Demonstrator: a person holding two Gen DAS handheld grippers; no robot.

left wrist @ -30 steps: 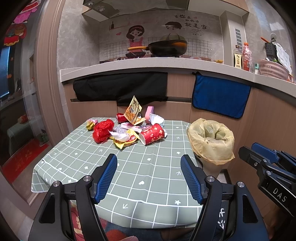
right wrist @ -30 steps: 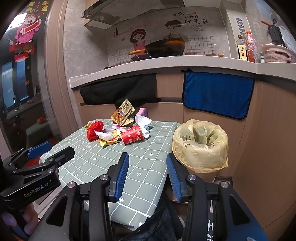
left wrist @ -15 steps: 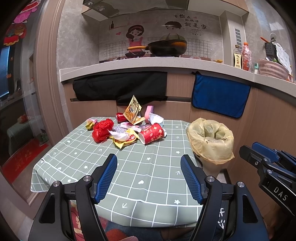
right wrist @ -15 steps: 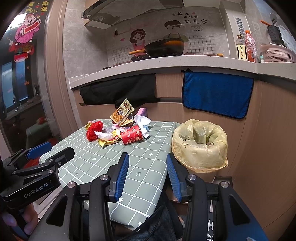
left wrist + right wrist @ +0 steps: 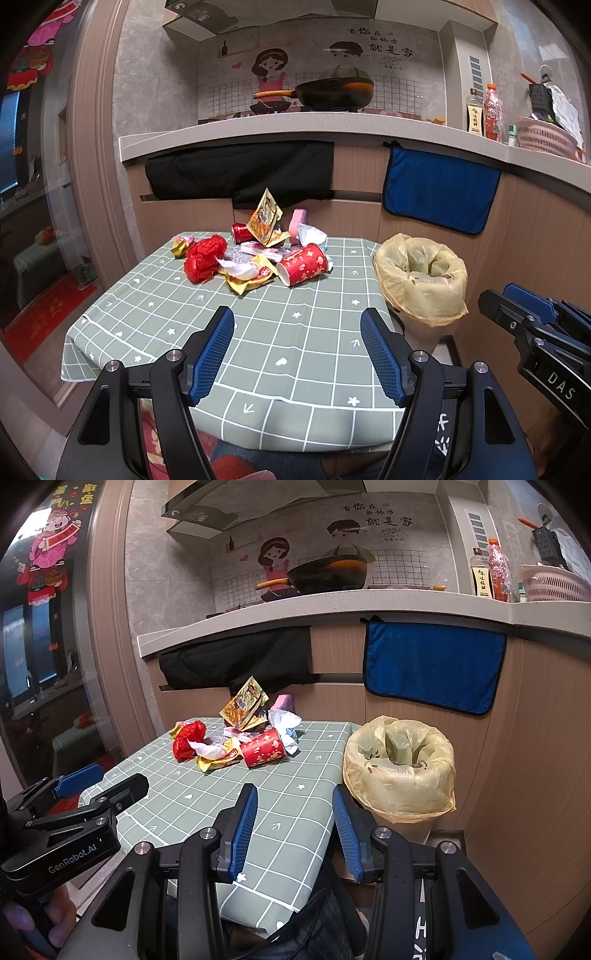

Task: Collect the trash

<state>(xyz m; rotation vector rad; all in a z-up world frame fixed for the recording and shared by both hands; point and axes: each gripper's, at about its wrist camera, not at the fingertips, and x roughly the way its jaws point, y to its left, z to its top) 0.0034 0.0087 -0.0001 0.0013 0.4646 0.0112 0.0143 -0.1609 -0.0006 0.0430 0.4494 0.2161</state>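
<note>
While both claws point(image 5: 297, 321) point(image 5: 291, 799) spread, empty, lined bin point(image 5: 400, 771) holds few scraps; cup point(image 5: 303, 264) tipped.

One red paper cup point(image 5: 303, 264), one lined bin point(image 5: 421, 280) at three o'clock, two bottles point(image 5: 484, 110), one wok point(image 5: 334, 92).

Trash pile point(image 5: 255, 254): a loose heap at the far end of the bench, comprising a red paper cup point(image 5: 303, 264) lying on its side, crumpled red plastic point(image 5: 202, 256), yellow wrappers point(image 5: 248, 277), a snack packet point(image 5: 265, 218) standing tilted, and white tissue point(image 5: 309, 234). Trash bin point(image 5: 421, 280): lined with a yellowish bag, open at the top, standing just beside the bench's right edge.
</note>
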